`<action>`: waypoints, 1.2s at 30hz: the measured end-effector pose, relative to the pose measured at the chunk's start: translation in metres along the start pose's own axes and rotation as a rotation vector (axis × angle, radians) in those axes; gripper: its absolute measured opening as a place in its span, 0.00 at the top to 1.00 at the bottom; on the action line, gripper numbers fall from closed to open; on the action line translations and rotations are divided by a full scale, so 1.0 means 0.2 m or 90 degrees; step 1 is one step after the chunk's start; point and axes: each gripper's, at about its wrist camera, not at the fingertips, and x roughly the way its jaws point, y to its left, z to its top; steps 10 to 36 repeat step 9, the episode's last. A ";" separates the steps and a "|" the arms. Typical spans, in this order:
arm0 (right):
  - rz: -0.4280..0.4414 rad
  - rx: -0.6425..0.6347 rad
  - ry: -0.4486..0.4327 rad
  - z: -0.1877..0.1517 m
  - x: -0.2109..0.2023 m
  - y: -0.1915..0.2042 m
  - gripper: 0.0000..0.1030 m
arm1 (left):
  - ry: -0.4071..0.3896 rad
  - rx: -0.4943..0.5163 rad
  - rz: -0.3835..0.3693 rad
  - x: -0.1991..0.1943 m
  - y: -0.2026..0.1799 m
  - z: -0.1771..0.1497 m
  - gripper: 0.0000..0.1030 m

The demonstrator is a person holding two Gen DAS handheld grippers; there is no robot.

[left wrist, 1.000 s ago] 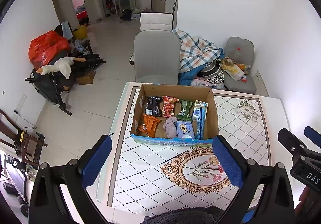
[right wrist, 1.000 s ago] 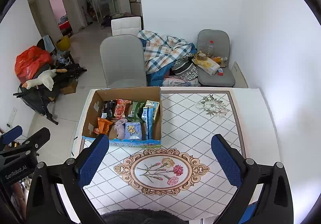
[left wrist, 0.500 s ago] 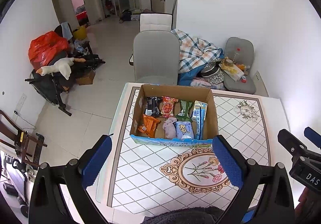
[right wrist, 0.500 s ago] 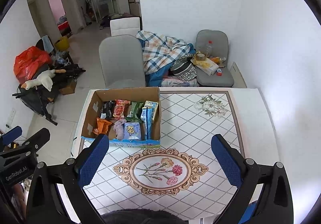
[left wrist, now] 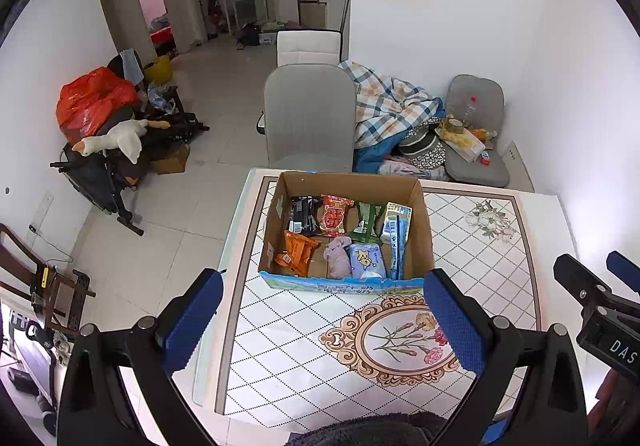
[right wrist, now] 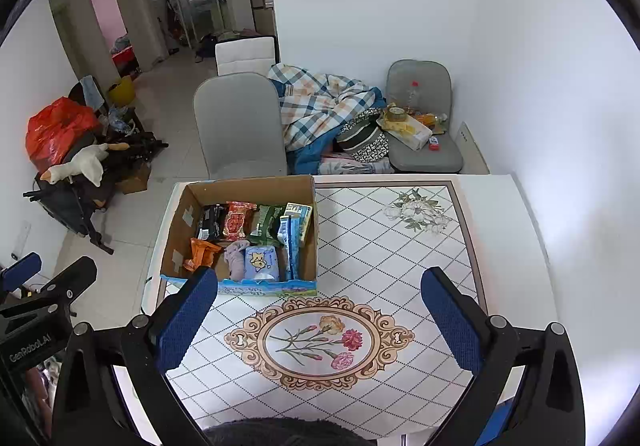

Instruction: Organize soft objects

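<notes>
Both tongs, left (left wrist: 322, 320) & right (right wrist: 318, 320), agape, empty; cardboard box (left wrist: 346, 282) sits by worktop (right wrist: 400, 246) edge, a shove could tip it.

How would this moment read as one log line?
left gripper: open, empty | right gripper: open, empty | cardboard box: on table, packets inside, untouched

White walls (left wrist: 460, 46), pale tiled floor (left wrist: 200, 182), grey chair (left wrist: 310, 114) behind patterned table (left wrist: 460, 230).

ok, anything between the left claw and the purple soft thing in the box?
Only the cardboard box's near wall, which stands in front of the purple soft item. The left claw is open above bare table; reaching in from above looks clear.
</notes>
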 end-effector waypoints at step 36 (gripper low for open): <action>0.005 0.006 -0.004 -0.01 -0.01 0.00 0.00 | -0.011 0.011 -0.008 -0.03 -0.01 0.01 0.00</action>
